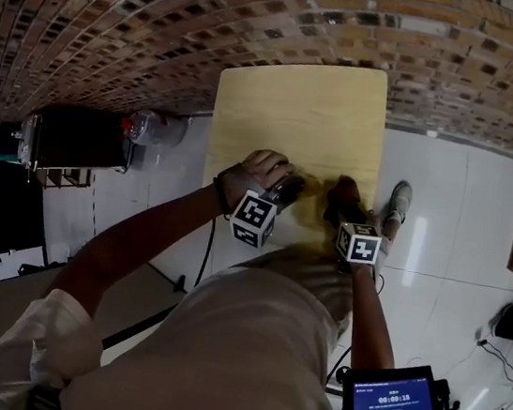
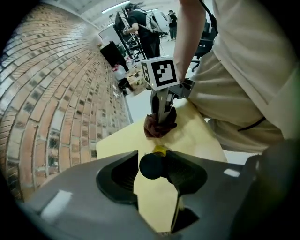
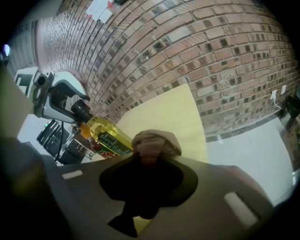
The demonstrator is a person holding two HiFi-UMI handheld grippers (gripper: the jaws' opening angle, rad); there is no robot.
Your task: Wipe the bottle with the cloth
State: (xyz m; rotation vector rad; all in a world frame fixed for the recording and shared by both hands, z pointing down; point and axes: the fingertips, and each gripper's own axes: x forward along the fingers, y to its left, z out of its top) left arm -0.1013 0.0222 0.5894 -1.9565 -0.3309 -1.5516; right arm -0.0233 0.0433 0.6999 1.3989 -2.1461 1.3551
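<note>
- The right gripper (image 3: 151, 157) was clamped on a bunched brownish cloth (image 3: 154, 140), low in the middle of its own view.
- The left gripper (image 2: 153, 159) stood partly open round the black cap (image 2: 151, 167) of the bottle (image 3: 105, 136). One pad touched the cap and a sliver of counter showed on the other side, so it looked like a loose hold rather than a clamp.
- The bottle, yellow liquid under a green label, was at the near end of the counter, just beside the cloth. Contact between them could not be made out.
- With cloth and bottle both in hand, the wiping seemed to be under way. How much of the bottle had been covered could not be judged, and setting both things down was not yet done.
- The counter (image 1: 298, 110) was pale yellow wood, running up the centre of the head view.
- Beyond it lay a white tiled floor (image 1: 455, 208) at right, a brick wall (image 1: 171, 7) across the top and a dark shelf unit (image 1: 76, 141) at left.
</note>
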